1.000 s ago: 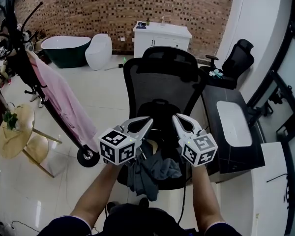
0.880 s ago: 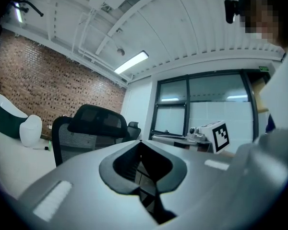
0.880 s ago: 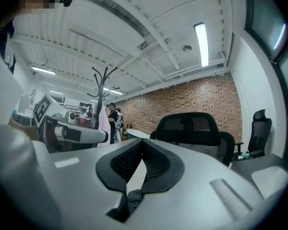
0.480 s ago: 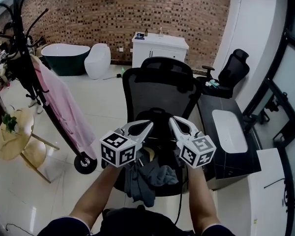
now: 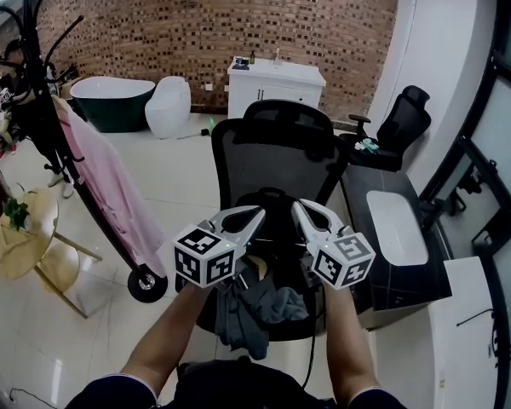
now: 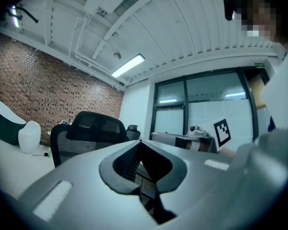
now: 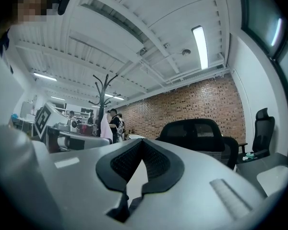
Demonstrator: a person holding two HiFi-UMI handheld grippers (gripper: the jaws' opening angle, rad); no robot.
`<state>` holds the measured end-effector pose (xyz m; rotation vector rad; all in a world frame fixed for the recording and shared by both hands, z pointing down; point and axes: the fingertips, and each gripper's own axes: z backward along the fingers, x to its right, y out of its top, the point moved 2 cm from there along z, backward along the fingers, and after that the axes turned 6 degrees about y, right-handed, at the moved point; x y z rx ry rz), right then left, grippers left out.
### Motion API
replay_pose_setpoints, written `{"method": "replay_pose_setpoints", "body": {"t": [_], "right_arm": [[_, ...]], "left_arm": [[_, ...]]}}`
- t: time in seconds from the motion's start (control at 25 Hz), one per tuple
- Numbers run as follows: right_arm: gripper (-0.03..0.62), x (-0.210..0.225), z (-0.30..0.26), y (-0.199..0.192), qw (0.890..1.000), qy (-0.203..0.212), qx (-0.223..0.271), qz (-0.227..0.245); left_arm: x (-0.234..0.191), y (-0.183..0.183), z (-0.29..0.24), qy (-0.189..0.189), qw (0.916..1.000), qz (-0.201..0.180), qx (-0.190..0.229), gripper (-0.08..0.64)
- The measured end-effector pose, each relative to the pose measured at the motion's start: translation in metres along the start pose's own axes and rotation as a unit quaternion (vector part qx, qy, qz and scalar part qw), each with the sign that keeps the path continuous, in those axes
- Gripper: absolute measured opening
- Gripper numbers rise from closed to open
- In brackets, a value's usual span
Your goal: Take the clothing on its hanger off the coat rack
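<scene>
A: Jaws?
B: Closed on nothing, both. The left gripper and right gripper sit side by side over the chair.
A: And the garment?
B: Pink, hanging on the rack far left, well apart from both. Its length runs downward, lower end slanting right toward the chair.

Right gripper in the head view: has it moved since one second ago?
Yes, slightly upward: the right gripper now stands closer to the top of the black office chair behind it.
</scene>
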<state>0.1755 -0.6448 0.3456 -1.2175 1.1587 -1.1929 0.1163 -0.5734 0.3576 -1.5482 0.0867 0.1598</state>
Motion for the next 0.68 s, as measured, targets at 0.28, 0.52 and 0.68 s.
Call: {"method": "replay_pose_setpoints", "body": {"t": [0.28,0.52,0.68], "right_arm": [[0.001,0.0028,0.0004,0.0004,1.000,0.000,0.001,-0.002],[0.001,0.0076,-0.0005,0.0025,1.000,-0.004,0.004,-0.002],[0.000,0.0079,0.0013,0.0009,1.000,-0.001,0.002,-0.007]], "left_arm": [[-0.0005,-0.0006,-0.0034,0.000,1.0000,0.004,0.000,0.008],[-0.0027,0.0016,-0.0077,0.000,1.0000,0.001,0.003,0.008],[-0.0029,0.0004,-0.0091,0.003,1.0000,0.005,0.001,0.008]]}}
